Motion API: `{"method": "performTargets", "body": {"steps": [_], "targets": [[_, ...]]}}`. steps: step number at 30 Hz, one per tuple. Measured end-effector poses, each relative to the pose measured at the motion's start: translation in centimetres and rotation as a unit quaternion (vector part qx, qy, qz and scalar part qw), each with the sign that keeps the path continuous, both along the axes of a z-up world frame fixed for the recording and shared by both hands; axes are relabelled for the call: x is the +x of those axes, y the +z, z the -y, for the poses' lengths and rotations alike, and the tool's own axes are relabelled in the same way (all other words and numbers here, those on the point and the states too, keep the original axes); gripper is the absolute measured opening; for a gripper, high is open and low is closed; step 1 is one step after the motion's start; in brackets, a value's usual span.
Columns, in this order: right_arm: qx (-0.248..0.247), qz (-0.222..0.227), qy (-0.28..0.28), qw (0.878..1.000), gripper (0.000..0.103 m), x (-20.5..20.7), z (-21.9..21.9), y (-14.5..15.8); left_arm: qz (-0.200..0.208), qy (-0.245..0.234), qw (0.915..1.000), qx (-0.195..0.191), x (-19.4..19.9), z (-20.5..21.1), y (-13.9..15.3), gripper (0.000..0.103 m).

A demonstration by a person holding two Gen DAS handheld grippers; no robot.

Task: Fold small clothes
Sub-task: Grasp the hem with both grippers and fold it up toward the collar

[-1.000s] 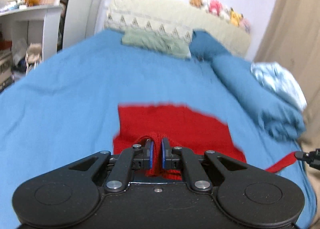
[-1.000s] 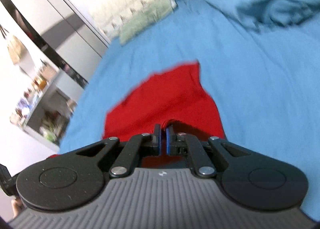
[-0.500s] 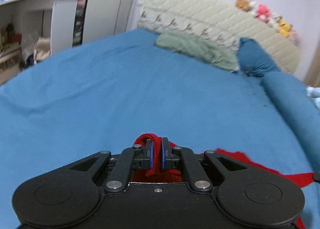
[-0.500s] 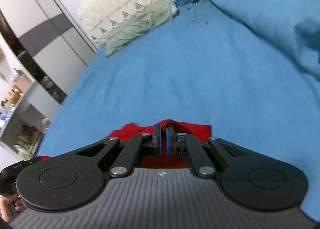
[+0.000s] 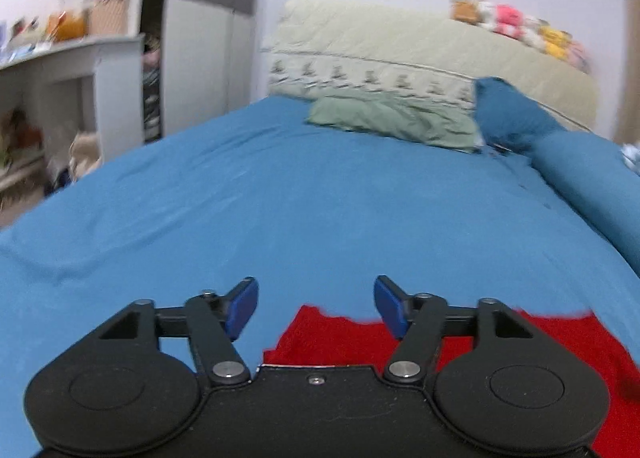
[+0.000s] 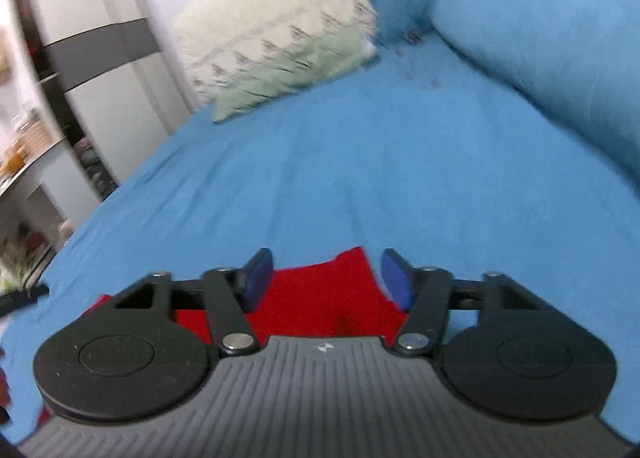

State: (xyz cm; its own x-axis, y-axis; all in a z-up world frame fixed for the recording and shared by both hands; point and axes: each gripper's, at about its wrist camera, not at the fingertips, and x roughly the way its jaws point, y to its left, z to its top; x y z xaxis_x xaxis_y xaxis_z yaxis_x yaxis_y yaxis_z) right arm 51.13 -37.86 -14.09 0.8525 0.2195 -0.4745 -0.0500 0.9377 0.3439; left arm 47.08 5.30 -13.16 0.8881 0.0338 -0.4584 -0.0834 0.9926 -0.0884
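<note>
Both grippers, left [image 5: 316, 306] and right [image 6: 326, 278], gape empty just above the red garment [image 6: 320, 298], which lies flat beneath them, stretching side to side on the blue bedsheet [image 5: 280, 197]

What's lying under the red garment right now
The red garment lies on the blue bedsheet, which shows all around it. Whatever sits directly beneath the cloth, and its near part behind the open left gripper, is hidden.

The garment [image 5: 332, 334] lies flat on the bed [image 5: 304, 193], with a pillow [image 5: 392, 123] far behind it at the headboard [image 5: 400, 45].
</note>
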Motion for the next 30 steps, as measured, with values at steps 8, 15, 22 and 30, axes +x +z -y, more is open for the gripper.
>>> {"method": "performTargets", "body": {"steps": [8,15,22,30], "targets": [[-0.078,-0.079,0.056,0.992,0.074,-2.9,-4.8,-5.6,-0.104,-0.047,0.9934,-0.005,-2.7,0.6,-6.8,0.08],[-0.061,-0.091,-0.003,0.994,0.056,-2.9,-1.9,-6.8,-0.116,-0.04,0.9924,-0.01,-3.0,-0.8,-8.6,0.08],[-0.053,-0.079,-0.041,0.995,0.069,-5.8,-0.1,-3.1,-0.091,-0.044,0.9947,0.018,-4.7,-0.3,-4.5,0.08],[-0.041,-0.073,-0.077,0.994,0.096,-12.1,3.4,0.7,-0.045,-0.124,0.991,0.023,-6.1,5.4,-0.1,0.101]]}}
